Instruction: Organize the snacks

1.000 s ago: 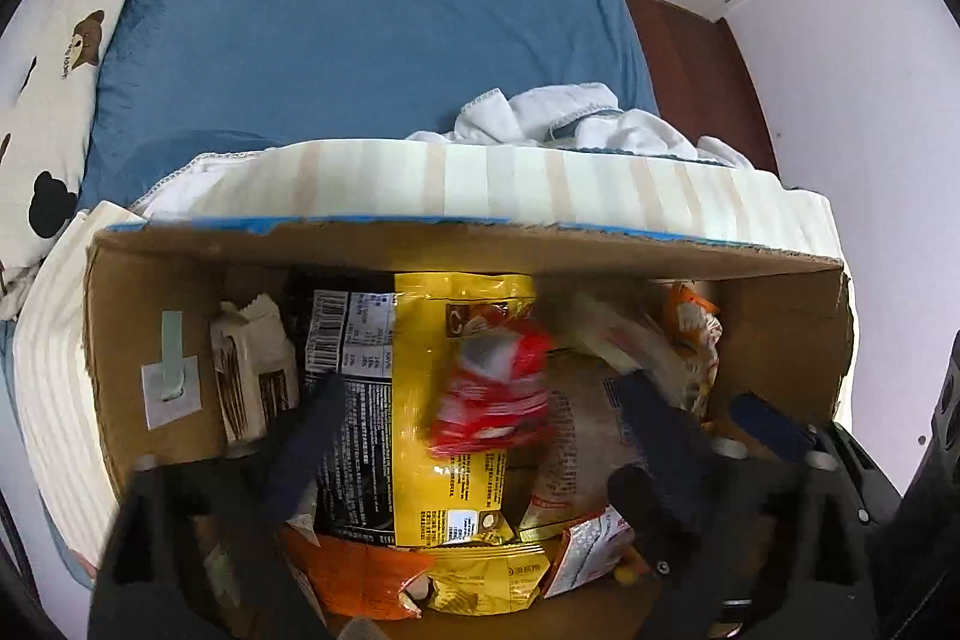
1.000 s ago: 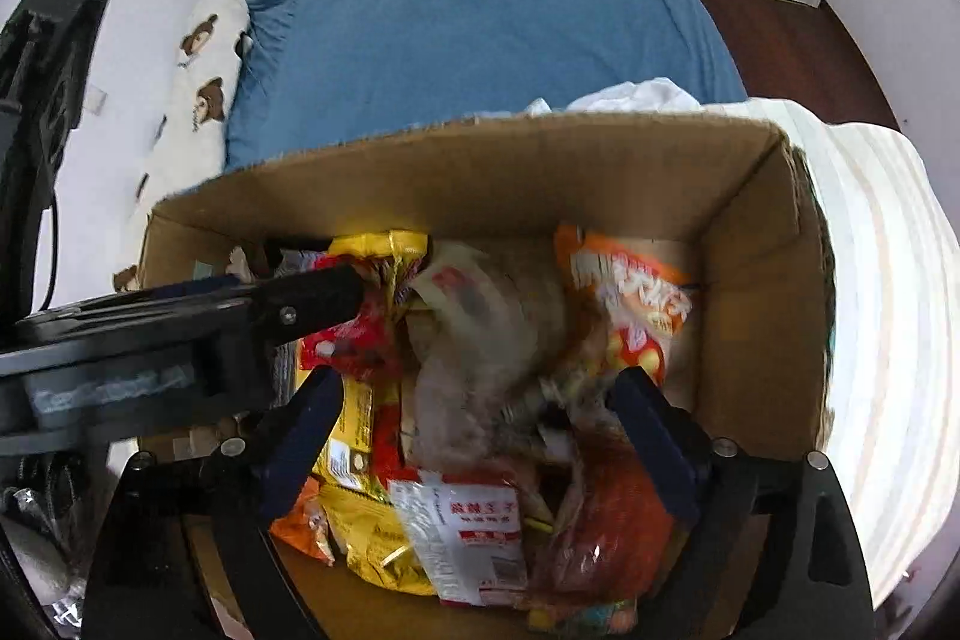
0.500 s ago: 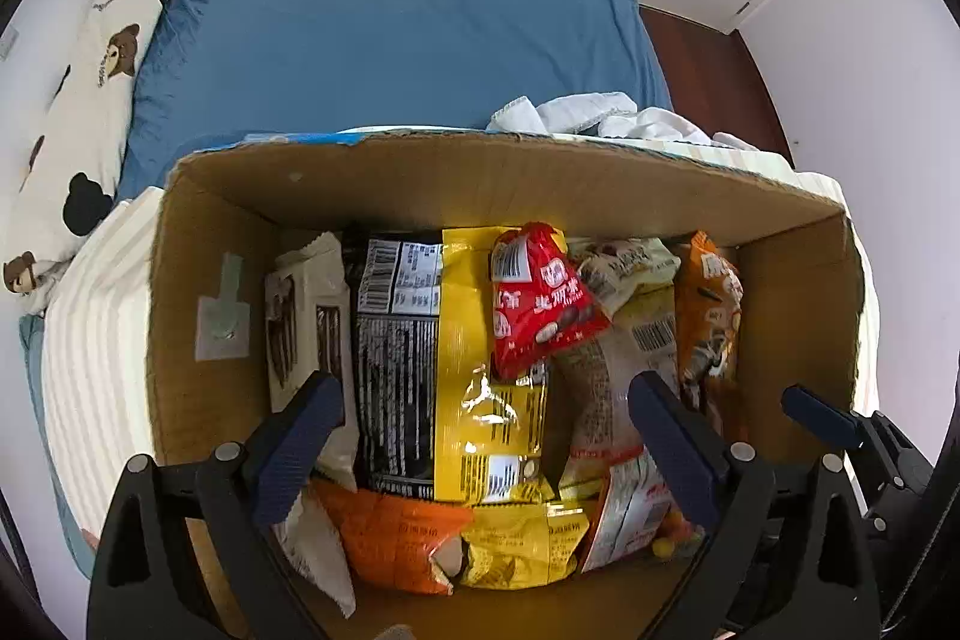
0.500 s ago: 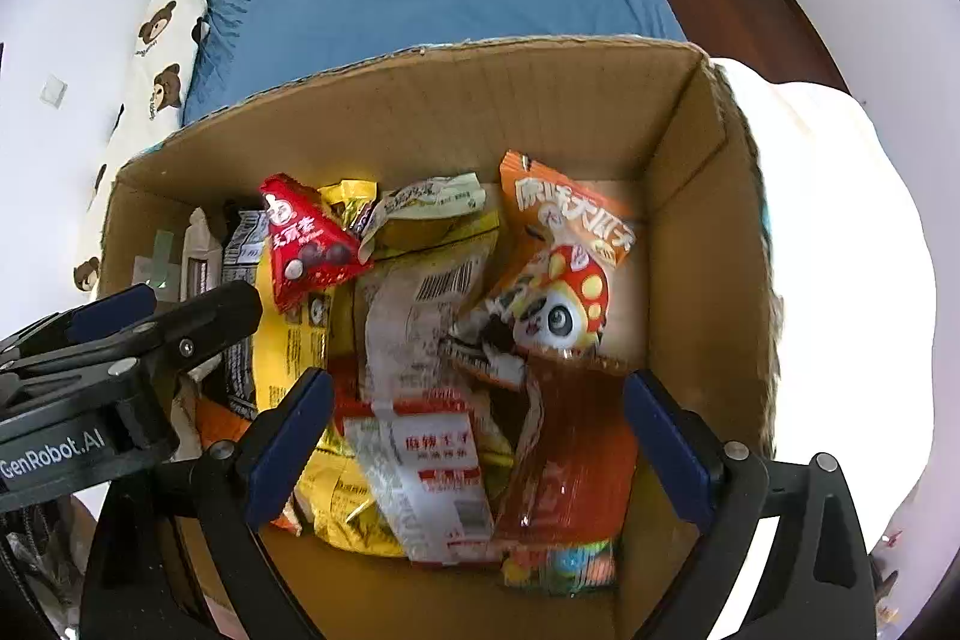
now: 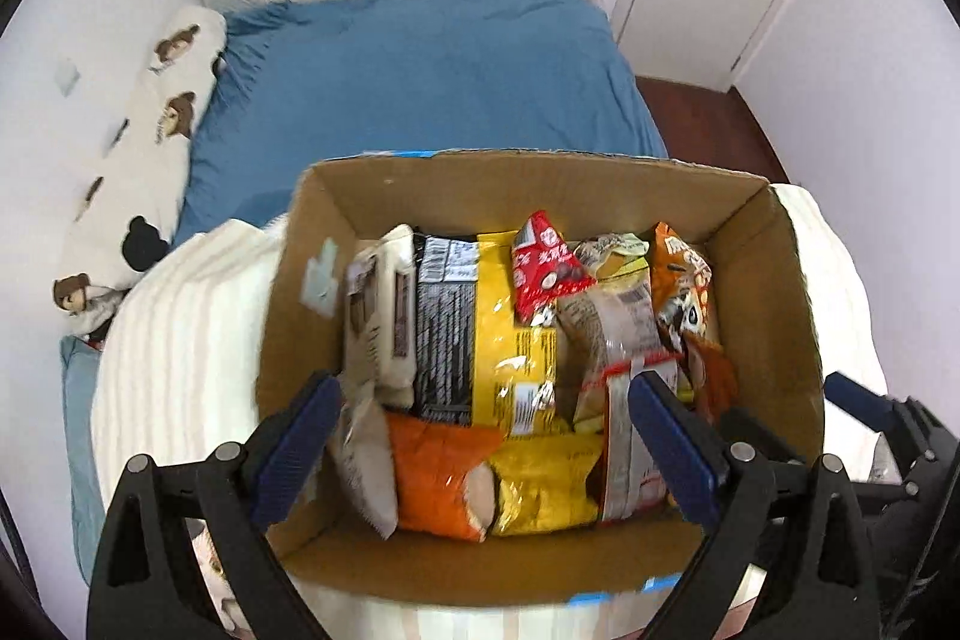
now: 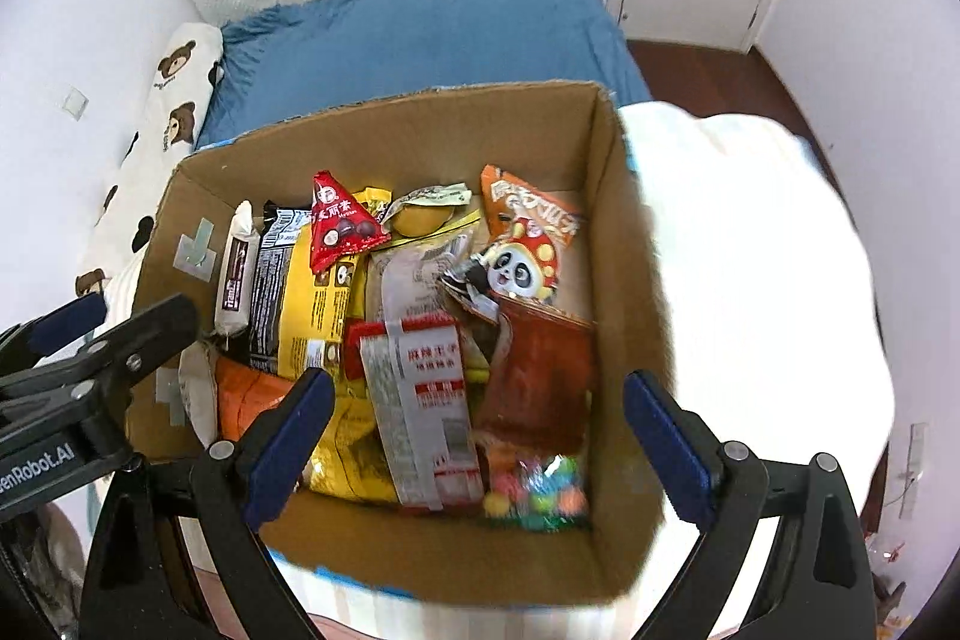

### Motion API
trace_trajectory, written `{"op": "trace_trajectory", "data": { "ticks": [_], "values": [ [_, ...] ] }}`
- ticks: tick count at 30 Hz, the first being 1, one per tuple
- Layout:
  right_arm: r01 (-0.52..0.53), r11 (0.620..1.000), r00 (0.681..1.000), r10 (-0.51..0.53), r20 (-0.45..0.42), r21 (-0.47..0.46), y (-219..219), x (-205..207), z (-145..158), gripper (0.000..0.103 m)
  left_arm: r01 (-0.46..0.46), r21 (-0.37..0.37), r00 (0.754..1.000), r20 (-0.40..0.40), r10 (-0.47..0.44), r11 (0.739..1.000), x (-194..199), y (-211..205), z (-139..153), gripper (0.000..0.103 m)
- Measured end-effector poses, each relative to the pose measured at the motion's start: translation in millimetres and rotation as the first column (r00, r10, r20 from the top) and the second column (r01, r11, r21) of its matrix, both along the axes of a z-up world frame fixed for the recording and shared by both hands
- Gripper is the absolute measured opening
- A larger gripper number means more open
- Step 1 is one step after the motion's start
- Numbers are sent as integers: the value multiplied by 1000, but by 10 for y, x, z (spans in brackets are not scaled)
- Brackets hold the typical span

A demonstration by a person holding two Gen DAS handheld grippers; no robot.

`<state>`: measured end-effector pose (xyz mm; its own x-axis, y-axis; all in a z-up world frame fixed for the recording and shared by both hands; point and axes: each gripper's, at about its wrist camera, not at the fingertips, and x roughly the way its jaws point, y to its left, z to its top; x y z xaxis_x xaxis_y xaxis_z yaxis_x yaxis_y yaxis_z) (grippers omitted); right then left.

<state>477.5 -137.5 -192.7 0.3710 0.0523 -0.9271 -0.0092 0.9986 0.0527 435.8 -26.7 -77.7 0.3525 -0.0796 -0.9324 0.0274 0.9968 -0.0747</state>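
Above brown cardboard box [image 5: 798, 316] of snack packets [image 6: 414, 400]: both tools spread, empty; packing apparently done; next, check for leftovers.

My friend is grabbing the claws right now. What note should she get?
Left claw: open, empty, above the cardboard box.
Right claw: open, empty, above the same box.
Snacks: all seen are in the box, including the red triangular packet, panda bag, yellow bag and candy bag.
Done: snacks boxed.
Left: they lie jumbled and overlapping; tidy them if wanted.
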Motion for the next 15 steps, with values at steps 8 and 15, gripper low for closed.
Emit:
{"op": "trace_trajectory", "data": {
  "ticks": [8, 15],
  "values": [
    [-23, 1000, 996, 24, 84, -12, -60, -535, 291, 99, -45, 26, 993, 107, 42, 999, -626, 109, 244, 98],
    [-39, 999, 984, 36, 176, 12, -72, -1199, 647, 99, -57, 25, 982, 180, 52, 998, -1327, 147, 530, 98]
  ]
}}
